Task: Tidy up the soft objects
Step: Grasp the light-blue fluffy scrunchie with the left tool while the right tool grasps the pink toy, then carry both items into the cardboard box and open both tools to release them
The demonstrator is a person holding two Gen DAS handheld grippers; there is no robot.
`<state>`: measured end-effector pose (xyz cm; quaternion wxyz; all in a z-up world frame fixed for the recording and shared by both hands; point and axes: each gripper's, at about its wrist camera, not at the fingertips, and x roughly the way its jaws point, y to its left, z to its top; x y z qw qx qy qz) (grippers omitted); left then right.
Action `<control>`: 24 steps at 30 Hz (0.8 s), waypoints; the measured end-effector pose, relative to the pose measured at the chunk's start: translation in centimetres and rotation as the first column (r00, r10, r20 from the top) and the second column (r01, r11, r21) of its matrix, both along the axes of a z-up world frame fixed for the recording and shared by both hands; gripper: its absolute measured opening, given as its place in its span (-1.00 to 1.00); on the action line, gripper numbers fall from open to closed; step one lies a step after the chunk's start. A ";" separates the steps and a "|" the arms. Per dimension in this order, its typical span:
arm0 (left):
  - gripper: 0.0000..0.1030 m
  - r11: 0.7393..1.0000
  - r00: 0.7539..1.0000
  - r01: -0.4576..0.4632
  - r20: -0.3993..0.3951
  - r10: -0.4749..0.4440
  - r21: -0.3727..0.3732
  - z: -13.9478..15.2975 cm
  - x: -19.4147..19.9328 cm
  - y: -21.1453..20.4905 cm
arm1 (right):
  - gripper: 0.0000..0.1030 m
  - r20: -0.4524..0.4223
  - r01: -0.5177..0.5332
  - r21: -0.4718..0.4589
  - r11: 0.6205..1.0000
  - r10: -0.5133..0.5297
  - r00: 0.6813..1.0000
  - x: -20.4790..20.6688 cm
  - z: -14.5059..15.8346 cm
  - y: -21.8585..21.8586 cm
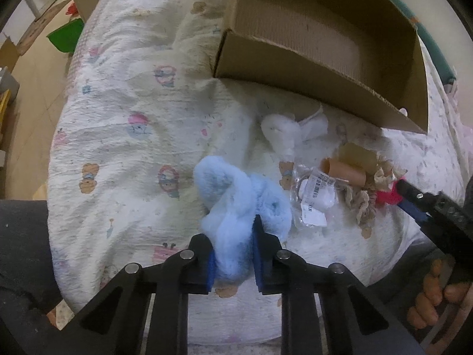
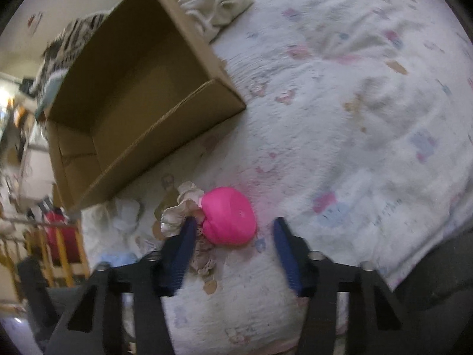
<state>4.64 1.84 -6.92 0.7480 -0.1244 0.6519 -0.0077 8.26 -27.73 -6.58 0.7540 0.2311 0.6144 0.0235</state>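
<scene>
My left gripper (image 1: 233, 236) is shut on a fluffy light-blue soft toy (image 1: 236, 195) that lies on the printed bedspread (image 1: 124, 124). A white fluffy item (image 1: 283, 134) lies beyond it, near an open cardboard box (image 1: 319, 56). My right gripper (image 2: 233, 233) is open around a bright pink soft ball (image 2: 229, 216), with a beige frilly cloth (image 2: 180, 210) by its left finger. The right gripper also shows at the right of the left wrist view (image 1: 414, 204). The box (image 2: 142, 94) looks empty in the right wrist view.
A clear plastic packet with labels (image 1: 314, 201) and an orange-brown tube (image 1: 343, 171) lie between the toys. A cream cloth (image 2: 218, 9) lies behind the box. The bed edge drops to a floor with clutter (image 1: 63, 34) at left.
</scene>
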 end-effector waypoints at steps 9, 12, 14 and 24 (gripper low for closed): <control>-0.66 1.000 0.998 -0.025 0.064 0.025 0.003 1.6 -0.1 0.7 | -0.59 0.071 -0.043 -0.036 0.998 0.045 0.996 -1.0 1.3 0.8; -0.66 0.999 0.996 -0.035 0.087 0.034 0.006 2.0 -0.2 0.9 | -0.60 0.098 -0.046 -0.013 0.999 0.047 0.994 -2.0 2.3 0.6; -0.66 0.999 0.993 -0.040 0.110 0.038 0.016 2.5 -0.3 1.1 | -0.60 0.121 -0.055 0.013 0.998 0.053 0.991 -2.4 3.1 0.6; -0.66 0.995 0.970 -0.056 0.241 0.036 0.079 5.4 -1.6 1.5 | -0.60 0.260 -0.120 0.092 0.989 0.092 0.961 -3.6 6.4 1.0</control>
